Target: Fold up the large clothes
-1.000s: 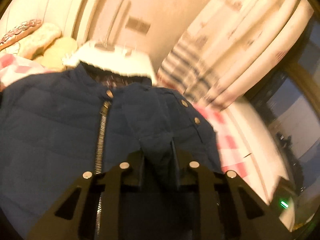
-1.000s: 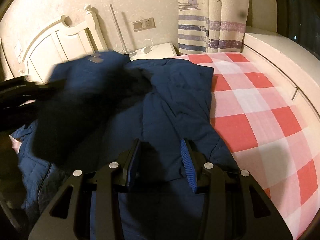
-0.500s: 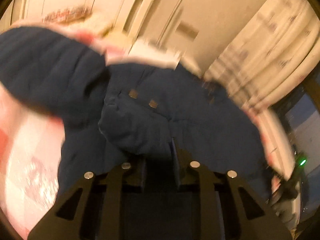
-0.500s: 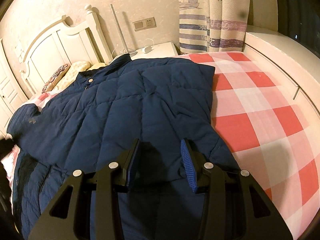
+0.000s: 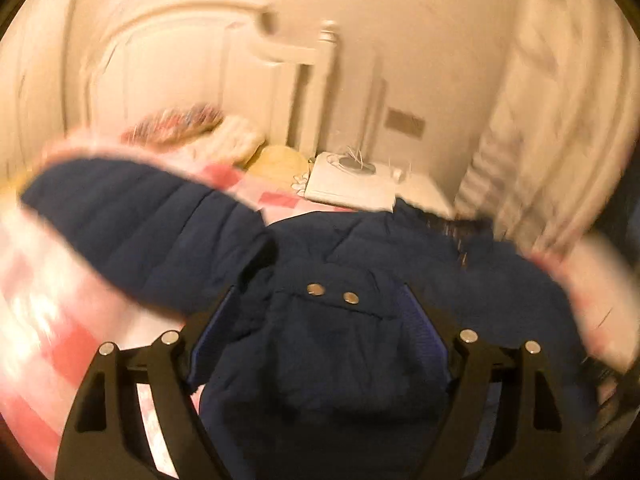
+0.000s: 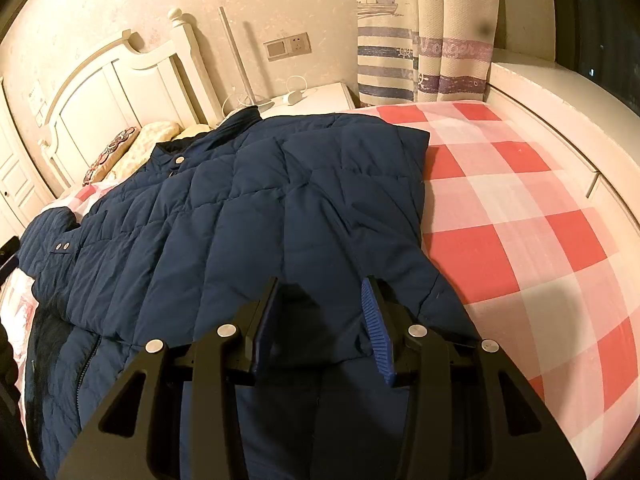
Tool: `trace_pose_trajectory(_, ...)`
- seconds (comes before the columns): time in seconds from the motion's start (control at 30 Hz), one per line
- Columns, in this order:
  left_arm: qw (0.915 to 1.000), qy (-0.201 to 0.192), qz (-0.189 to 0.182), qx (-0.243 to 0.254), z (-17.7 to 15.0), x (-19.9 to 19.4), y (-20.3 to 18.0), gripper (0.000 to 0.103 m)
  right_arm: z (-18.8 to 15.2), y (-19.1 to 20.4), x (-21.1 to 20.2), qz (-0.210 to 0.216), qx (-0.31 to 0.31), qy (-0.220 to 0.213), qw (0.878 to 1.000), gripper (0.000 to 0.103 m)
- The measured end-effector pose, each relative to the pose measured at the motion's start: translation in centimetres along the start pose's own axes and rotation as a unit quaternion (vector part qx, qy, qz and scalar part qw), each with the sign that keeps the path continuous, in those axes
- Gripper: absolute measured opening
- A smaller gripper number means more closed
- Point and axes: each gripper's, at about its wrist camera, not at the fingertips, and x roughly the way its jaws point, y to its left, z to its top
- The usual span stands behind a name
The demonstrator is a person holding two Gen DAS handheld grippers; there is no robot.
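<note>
Quilted navy jacket (image 6: 248, 216), puffy, with 2 metal snaps (image 5: 333, 293), on checked bedspread (image 6: 520, 208)

Left gripper (image 5: 320, 320): we are opening its fingers, which pinched the cuff (image 5: 332, 304) a second ago; the cuff now lies loose between them.
Jacket (image 6: 248, 208): we have carried its front panel across, and it now lies flat.

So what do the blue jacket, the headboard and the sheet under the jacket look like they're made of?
Jacket: likely a smooth matte synthetic shell over padding, judging by the puffy stitched quilting; its snaps shine like metal. Headboard: looks like white-painted wood, with moulded panels and a turned post, though the material under the paint can't be told. Sheet: soft woven fabric, probably cotton, matte with a red and white check.
</note>
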Motion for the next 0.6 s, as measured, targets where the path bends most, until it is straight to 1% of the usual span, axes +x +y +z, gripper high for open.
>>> trace_pose_trajectory(0.03,0.9991,0.013,0.012,0.040,-0.2,1.2,-1.5,0.084,0.0,-0.1,0.0,0.001,0.000,0.000,1.000,0.041)
trace_pose_trajectory(0.07,0.9975,0.030,0.017,0.062,-0.5,2.4,-2.2,0.084,0.0,0.0,0.0,0.000,0.000,0.000,1.000,0.041)
trace_pose_trajectory(0.13,0.9920,0.093,0.025,0.082,-1.4,6.6,-3.5,0.084,0.0,0.0,0.0,0.000,0.000,0.000,1.000,0.041)
trace_pose_trajectory(0.17,0.9883,0.123,0.032,0.085,-2.1,8.3,-3.7,0.087,0.0,0.0,0.0,0.001,0.000,0.000,1.000,0.042)
trace_pose_trajectory(0.2,0.9865,0.135,0.034,0.086,-2.2,8.8,-3.5,0.089,-0.1,-0.1,0.0,0.003,0.001,-0.001,1.000,0.042)
trace_pose_trajectory(0.27,0.9866,0.138,0.026,0.083,-2.0,8.9,-3.2,0.099,0.0,-0.1,-0.1,0.014,0.002,-0.002,1.000,0.048)
trace_pose_trajectory(0.33,0.9862,0.139,0.025,0.086,-2.2,8.9,-3.0,0.099,0.1,-0.5,-0.4,0.031,0.013,-0.004,0.999,0.048)
trace_pose_trajectory(0.37,0.9867,0.138,0.022,0.084,-2.2,8.7,-2.7,0.099,0.2,-0.9,-0.9,0.034,0.026,-0.012,0.999,0.047)
trace_pose_trajectory(0.43,0.9867,0.138,0.022,0.083,-2.3,8.6,-2.6,0.099,1.0,-1.1,-2.3,0.026,0.042,-0.043,0.998,0.048)
trace_pose_trajectory(0.47,0.9865,0.139,0.023,0.084,-2.4,8.6,-2.7,0.100,1.6,-0.8,-2.8,0.024,0.037,-0.056,0.997,0.048)
trace_pose_trajectory(0.5,0.9864,0.139,0.023,0.084,-2.4,8.8,-3.0,0.100,2.7,0.0,-3.3,0.013,0.019,-0.073,0.997,0.048)
trace_pose_trajectory(0.53,0.9864,0.140,0.023,0.084,-2.4,8.8,-2.9,0.100,3.5,0.8,-3.4,0.003,0.002,-0.079,0.997,0.048)
trace_pose_trajectory(0.6,0.9866,0.139,0.021,0.083,-2.4,8.8,-3.0,0.100,5.5,3.2,-2.3,-0.016,-0.044,-0.072,0.996,0.047)
